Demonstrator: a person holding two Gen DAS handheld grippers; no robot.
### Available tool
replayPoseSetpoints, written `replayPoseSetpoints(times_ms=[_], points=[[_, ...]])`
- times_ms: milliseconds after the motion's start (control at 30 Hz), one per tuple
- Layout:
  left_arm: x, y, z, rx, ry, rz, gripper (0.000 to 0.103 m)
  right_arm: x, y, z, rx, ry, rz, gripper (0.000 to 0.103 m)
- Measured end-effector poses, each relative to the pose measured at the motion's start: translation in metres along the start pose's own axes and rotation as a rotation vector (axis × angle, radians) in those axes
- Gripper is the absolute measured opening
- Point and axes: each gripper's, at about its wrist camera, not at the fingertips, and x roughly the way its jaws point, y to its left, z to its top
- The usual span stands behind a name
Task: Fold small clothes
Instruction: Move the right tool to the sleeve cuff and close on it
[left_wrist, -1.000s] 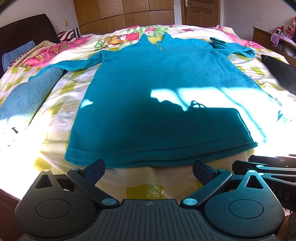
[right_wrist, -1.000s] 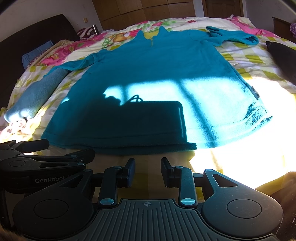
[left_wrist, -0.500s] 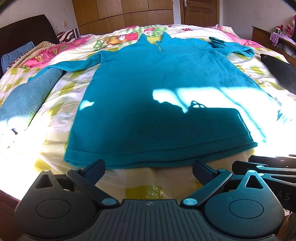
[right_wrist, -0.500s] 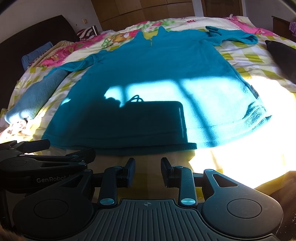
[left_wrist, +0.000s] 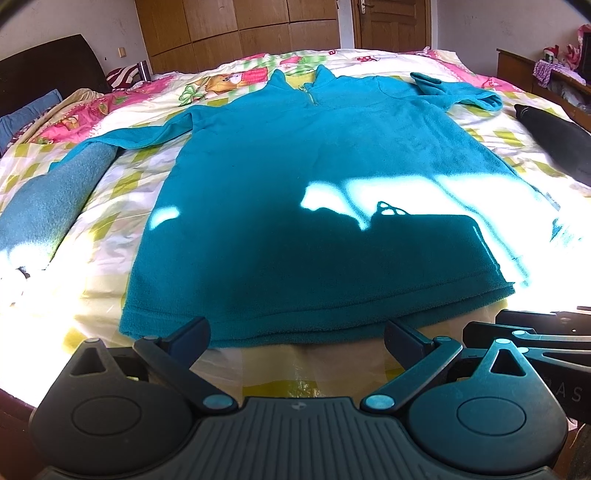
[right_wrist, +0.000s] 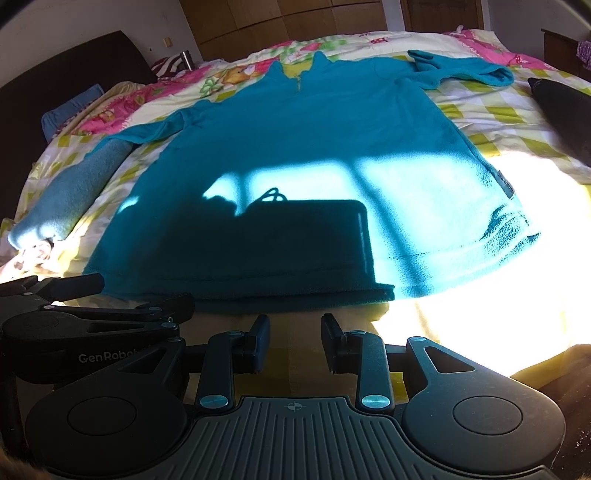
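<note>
Two grippers, left (left_wrist: 295, 334) spreading wide, right (right_wrist: 294, 341) gaping narrower, hovering w/ nothing pinched. Fleece top (left_wrist: 314, 206) lying flat on bed (left_wrist: 110, 206): soft, floppy (prob light), so I'm eyeing hem corners.

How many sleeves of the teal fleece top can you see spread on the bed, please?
2: the left sleeve stretches out toward the rolled blue towel; the right sleeve lies folded back near the collar.
</note>
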Motion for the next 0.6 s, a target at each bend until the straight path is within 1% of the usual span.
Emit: replayPoseSetpoints(times_ms=[67, 167, 200, 267, 400, 467, 533, 600], points=[[0.001, -0.001, 0.002, 0.008, -0.001, -0.004, 0.103, -0.002, -0.004, 0.003, 0.015, -0.011, -0.021, 0.03], [-0.008, -0.001, 0.012, 0.003, -0.071, -0.01, 0.103, -0.01, -0.014, 0.014, 0.043, -0.067, -0.036, 0.03], [-0.01, -0.003, 0.02, 0.01, -0.096, -0.018, 0.103, -0.012, -0.02, 0.021, 0.06, -0.087, -0.043, 0.03], [-0.007, -0.006, 0.037, 0.028, -0.119, -0.042, 0.103, -0.014, -0.033, 0.037, 0.089, -0.117, -0.06, 0.03], [0.024, -0.022, 0.084, 0.065, -0.137, -0.088, 0.103, -0.004, -0.073, 0.088, 0.157, -0.17, -0.128, 0.03], [0.044, -0.032, 0.108, 0.081, -0.15, -0.114, 0.103, 0.009, -0.088, 0.116, 0.141, -0.198, -0.177, 0.03], [0.07, -0.044, 0.134, 0.091, -0.163, -0.145, 0.103, 0.028, -0.102, 0.144, 0.098, -0.222, -0.237, 0.03], [0.097, -0.054, 0.153, 0.091, -0.16, -0.172, 0.103, 0.048, -0.112, 0.16, 0.08, -0.213, -0.281, 0.03]])
